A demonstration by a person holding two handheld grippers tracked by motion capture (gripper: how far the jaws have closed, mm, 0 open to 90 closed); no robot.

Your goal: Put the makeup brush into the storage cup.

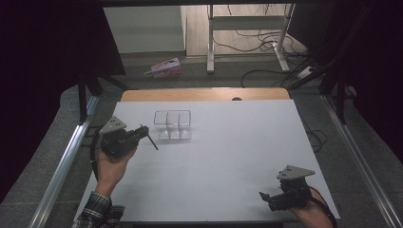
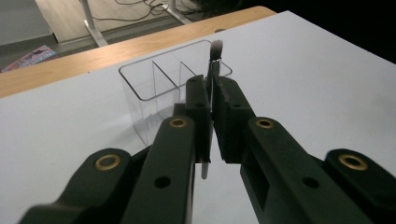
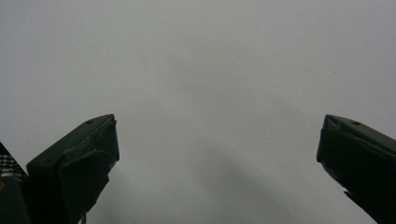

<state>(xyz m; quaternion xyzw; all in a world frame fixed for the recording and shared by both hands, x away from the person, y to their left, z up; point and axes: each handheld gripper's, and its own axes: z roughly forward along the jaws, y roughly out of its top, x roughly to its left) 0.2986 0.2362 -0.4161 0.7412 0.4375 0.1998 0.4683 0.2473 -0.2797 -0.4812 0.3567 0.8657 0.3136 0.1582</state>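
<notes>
My left gripper (image 1: 142, 131) (image 2: 212, 100) is shut on a thin small brush (image 2: 213, 70), a dark stick (image 1: 152, 141) slanting down from the jaws in the high view. Its bristle tip (image 2: 216, 48) points up past the pads in the left gripper view. Just beyond it stands a clear plastic organizer (image 1: 172, 124) (image 2: 159, 79) with three compartments on the white table (image 1: 228, 152). My right gripper (image 1: 265, 197) (image 3: 217, 154) rests low near the table's front right corner, its jaws wide apart over bare white surface with nothing between them.
A wooden strip (image 1: 204, 94) runs along the table's far edge. Beyond it on the floor lie a pink packet (image 1: 165, 68), a desk frame (image 1: 247, 28) and cables (image 1: 266, 71). Metal rails (image 1: 62, 166) flank both sides of the table.
</notes>
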